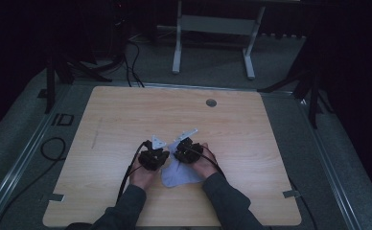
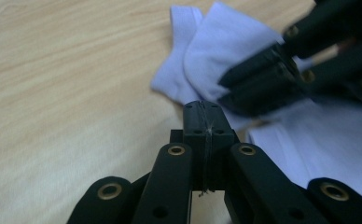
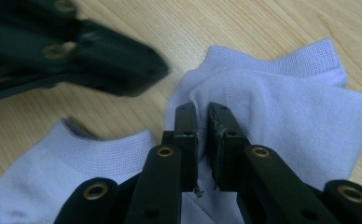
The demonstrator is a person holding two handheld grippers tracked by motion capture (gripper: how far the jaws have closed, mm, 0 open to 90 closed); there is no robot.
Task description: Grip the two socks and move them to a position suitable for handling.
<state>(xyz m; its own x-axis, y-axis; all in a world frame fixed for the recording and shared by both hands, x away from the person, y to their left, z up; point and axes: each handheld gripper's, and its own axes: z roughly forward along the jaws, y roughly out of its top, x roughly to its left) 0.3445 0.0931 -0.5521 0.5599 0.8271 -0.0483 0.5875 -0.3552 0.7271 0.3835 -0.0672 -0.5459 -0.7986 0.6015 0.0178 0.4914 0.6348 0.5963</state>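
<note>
Socks: white socks (image 1: 180, 172) lying near the desk (image 1: 126, 115) front edge, centre.
Left gripper (image 2: 202, 116): jaws fully closed, empty, just beside the socks.
Right gripper (image 3: 202, 122): jaws pinching a sock fold.

A pair of pale lavender-white ankle socks (image 1: 179, 172) lay near the front middle of the wooden table (image 1: 126, 120), a small crumpled patch of cloth in the high view. In the right gripper view one sock (image 3: 281, 107) was folded over on itself, its ribbed cuff edge lying flat on the wood at the far side, and a raised fold of its knit cloth stood pinched up off the table. The second sock (image 3: 62, 172) lay flat just beside it, nearer and to the left, its curved cuff opening turned toward the first. In the left gripper view the folded sock (image 2: 216, 51) showed rounded, overlapping layers on the tabletop.
</note>
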